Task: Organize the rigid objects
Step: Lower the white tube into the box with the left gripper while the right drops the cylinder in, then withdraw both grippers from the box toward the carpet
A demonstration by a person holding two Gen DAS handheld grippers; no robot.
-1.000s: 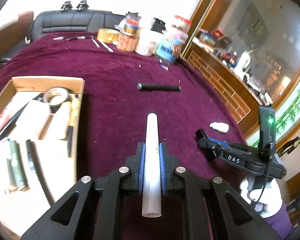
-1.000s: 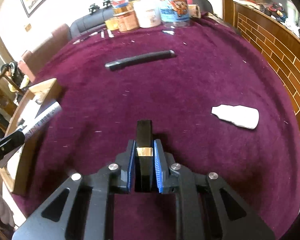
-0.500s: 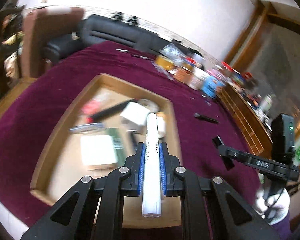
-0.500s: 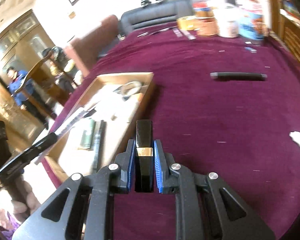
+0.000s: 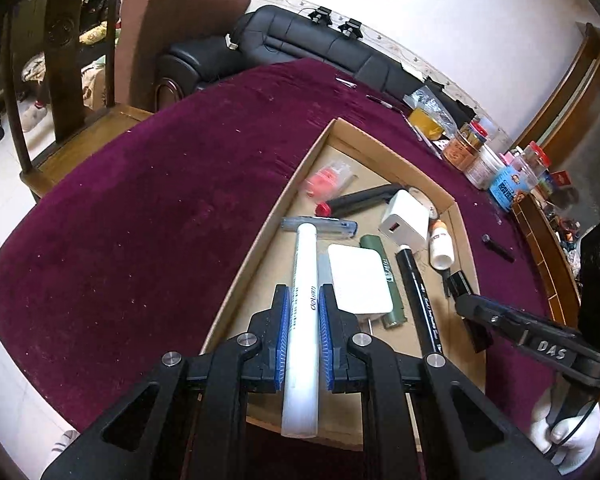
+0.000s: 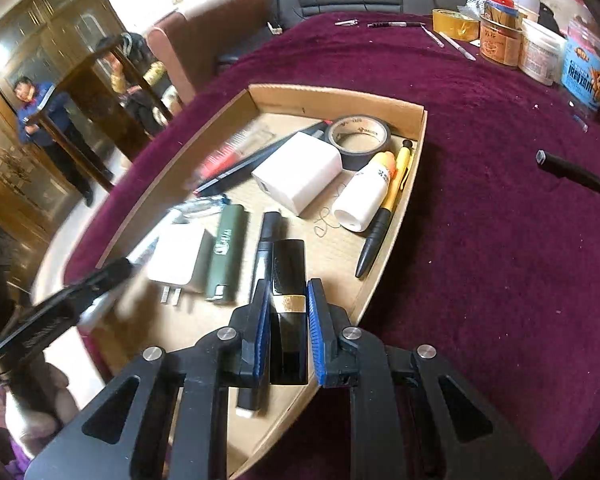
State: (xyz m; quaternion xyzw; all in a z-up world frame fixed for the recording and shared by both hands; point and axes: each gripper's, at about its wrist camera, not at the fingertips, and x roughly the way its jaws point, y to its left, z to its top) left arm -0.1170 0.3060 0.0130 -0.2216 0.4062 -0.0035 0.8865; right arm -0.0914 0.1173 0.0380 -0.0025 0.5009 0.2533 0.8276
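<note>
Counting from left to right, I had two grippers over one cardboard tray [image 5: 384, 152]. My left gripper [image 5: 303, 336] was clamped on one white marker [image 5: 305, 312], its long axis running straight ahead along the fingers, tip over the tray. My right gripper [image 6: 288, 332] was clamped on one black bar [image 6: 288, 276] (gold band across it), likewise pointing forward above the tray. Inside lay two white chargers, one green lighter [image 6: 226, 252], one tape roll [image 6: 360, 136], one small white bottle [image 6: 364, 196] and several pens.
</note>
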